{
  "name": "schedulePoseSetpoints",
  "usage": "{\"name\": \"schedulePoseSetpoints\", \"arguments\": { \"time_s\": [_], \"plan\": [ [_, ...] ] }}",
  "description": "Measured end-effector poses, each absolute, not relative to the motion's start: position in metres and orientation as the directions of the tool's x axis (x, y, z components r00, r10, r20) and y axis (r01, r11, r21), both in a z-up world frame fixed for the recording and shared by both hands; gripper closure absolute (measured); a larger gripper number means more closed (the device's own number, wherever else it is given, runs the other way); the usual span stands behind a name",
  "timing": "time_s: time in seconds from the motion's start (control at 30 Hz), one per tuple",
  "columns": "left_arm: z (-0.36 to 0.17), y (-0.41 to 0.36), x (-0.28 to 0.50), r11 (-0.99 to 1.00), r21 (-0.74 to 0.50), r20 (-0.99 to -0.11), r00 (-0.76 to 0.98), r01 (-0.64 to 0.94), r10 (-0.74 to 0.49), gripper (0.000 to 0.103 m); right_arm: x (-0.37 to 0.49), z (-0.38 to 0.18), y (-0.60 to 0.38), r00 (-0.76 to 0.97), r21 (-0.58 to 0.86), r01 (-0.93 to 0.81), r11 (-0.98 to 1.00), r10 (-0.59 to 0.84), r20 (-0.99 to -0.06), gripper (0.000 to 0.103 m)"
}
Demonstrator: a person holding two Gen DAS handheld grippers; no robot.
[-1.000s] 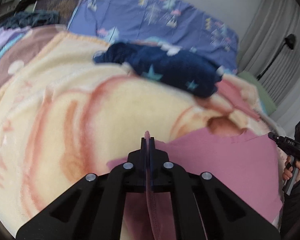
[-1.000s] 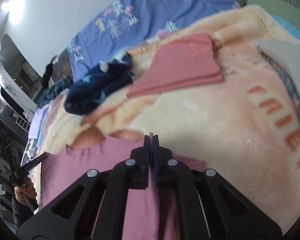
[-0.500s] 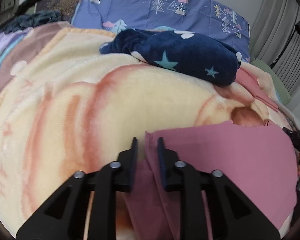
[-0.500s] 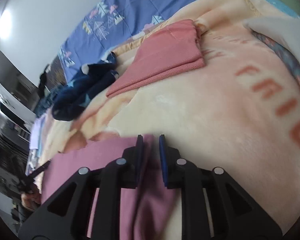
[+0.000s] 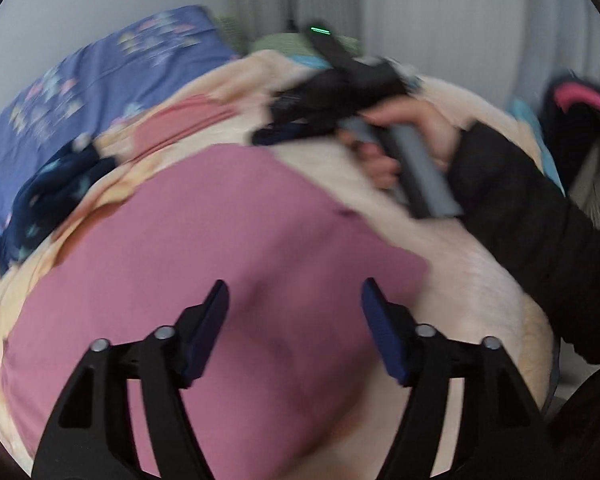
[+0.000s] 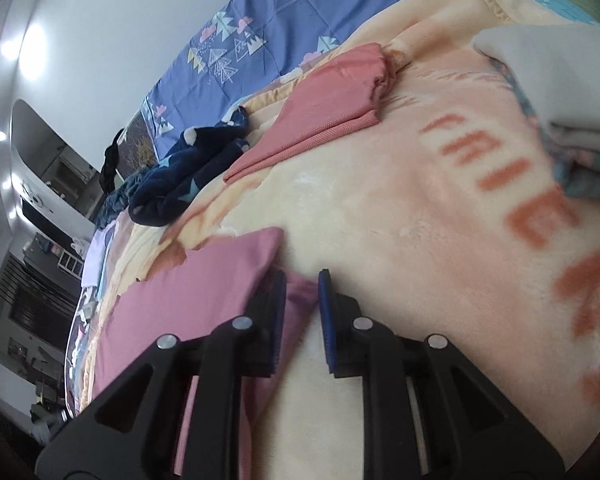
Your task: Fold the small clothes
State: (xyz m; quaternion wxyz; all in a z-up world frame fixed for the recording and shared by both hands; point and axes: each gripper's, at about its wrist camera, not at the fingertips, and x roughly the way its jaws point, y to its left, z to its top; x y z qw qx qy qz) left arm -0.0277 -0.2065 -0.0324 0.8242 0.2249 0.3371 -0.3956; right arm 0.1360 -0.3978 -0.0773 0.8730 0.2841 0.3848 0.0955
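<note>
Pink garment (image 5: 228, 248) lying flat on cream fleece blanket (image 6: 400, 208). Left gripper (image 5: 294, 320) hovering above it, jaws spread wide, holding nothing. Right gripper (image 6: 302, 312) gaping narrowly, straddling garment's corner. Risk: plush blanket getting pinched alongside thin cloth, dragging fold crooked.

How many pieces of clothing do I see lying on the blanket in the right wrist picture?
4. The pink shirt at the right gripper, a folded coral garment farther back, a navy star-patterned one left of it, a grey folded one at the right edge. More may be hidden.
</note>
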Motion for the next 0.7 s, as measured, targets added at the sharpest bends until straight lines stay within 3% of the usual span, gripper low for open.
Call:
{"name": "schedulePoseSetpoints", "arguments": {
  "time_s": [0.17,0.27,0.53,0.57,0.6,0.63,0.67,0.7],
  "plan": [
    [-0.068,-0.26,-0.065,0.478,0.313,-0.76,0.518,0.821,-0.393,0.029,0.127,-0.078,-0.407,0.663,0.608,0.02,0.793,0.445,-0.602,0.079],
    [-0.071,-0.269,-0.065,0.486,0.35,-0.751,0.55,0.801,-0.365,0.029,0.125,-0.078,-0.405,0.631,0.623,-0.028,0.781,0.498,-0.595,0.071],
    [-0.07,-0.279,-0.062,0.515,0.372,-0.744,0.58,0.772,-0.332,0.029,0.13,-0.081,-0.397,0.607,0.643,-0.039,0.765,0.529,-0.592,0.062],
    [-0.07,-0.277,-0.061,0.521,0.36,-0.748,0.574,0.774,-0.335,0.033,0.132,-0.081,-0.395,0.609,0.646,-0.04,0.763,0.531,-0.589,0.07],
    [-0.069,-0.276,-0.06,0.523,0.344,-0.754,0.561,0.78,-0.341,0.046,0.134,-0.082,-0.393,0.621,0.645,-0.029,0.763,0.52,-0.586,0.094],
    [-0.068,-0.275,-0.059,0.522,0.33,-0.76,0.549,0.787,-0.348,0.051,0.138,-0.082,-0.392,0.634,0.647,-0.023,0.762,0.511,-0.58,0.099],
    [-0.067,-0.275,-0.06,0.52,0.334,-0.755,0.553,0.787,-0.353,0.067,0.141,-0.082,-0.391,0.64,0.65,-0.018,0.76,0.508,-0.577,0.1],
    [-0.066,-0.276,-0.062,0.513,0.349,-0.743,0.566,0.784,-0.359,0.098,0.142,-0.079,-0.393,0.667,0.659,-0.007,0.752,0.495,-0.558,0.1]
  ]
}}
